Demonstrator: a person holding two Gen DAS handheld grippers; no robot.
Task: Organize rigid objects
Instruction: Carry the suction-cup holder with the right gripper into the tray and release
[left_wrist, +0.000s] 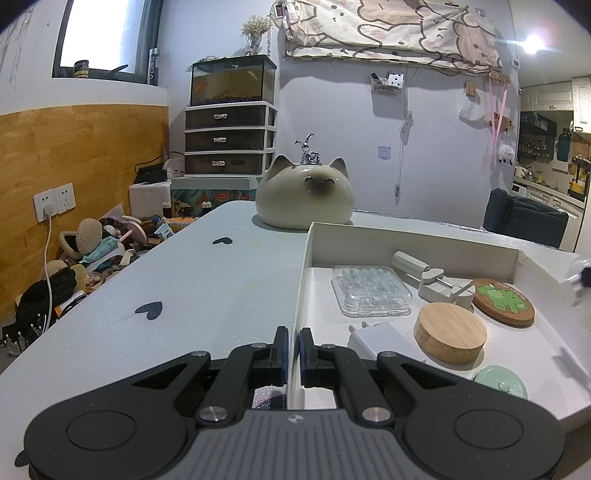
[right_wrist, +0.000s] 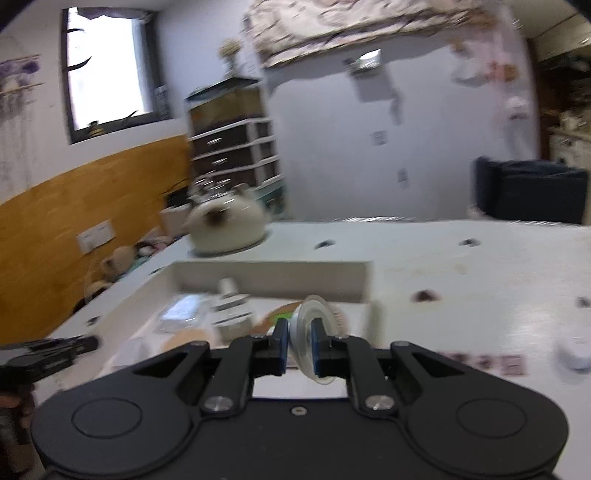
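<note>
A white open box (left_wrist: 308, 258) lies on the table and holds a clear plastic case (left_wrist: 370, 291), a grey-white hand tool (left_wrist: 428, 275), a round wooden block (left_wrist: 450, 332), a cork coaster with a green print (left_wrist: 503, 301), a white charger (left_wrist: 382, 338) and a mint green lid (left_wrist: 499, 381). My left gripper (left_wrist: 293, 338) is shut on the box's left wall. My right gripper (right_wrist: 298, 334) is shut on a clear round disc (right_wrist: 314, 332), held above the box (right_wrist: 269, 273). The right wrist view is blurred.
A ceramic cat-shaped pot (left_wrist: 306, 194) stands behind the box. A drawer unit (left_wrist: 229, 138) with a fish tank stands by the wall. Clutter lies on the floor at left (left_wrist: 92, 254). A small white object (right_wrist: 572, 352) and cards (right_wrist: 484, 362) lie right of the box.
</note>
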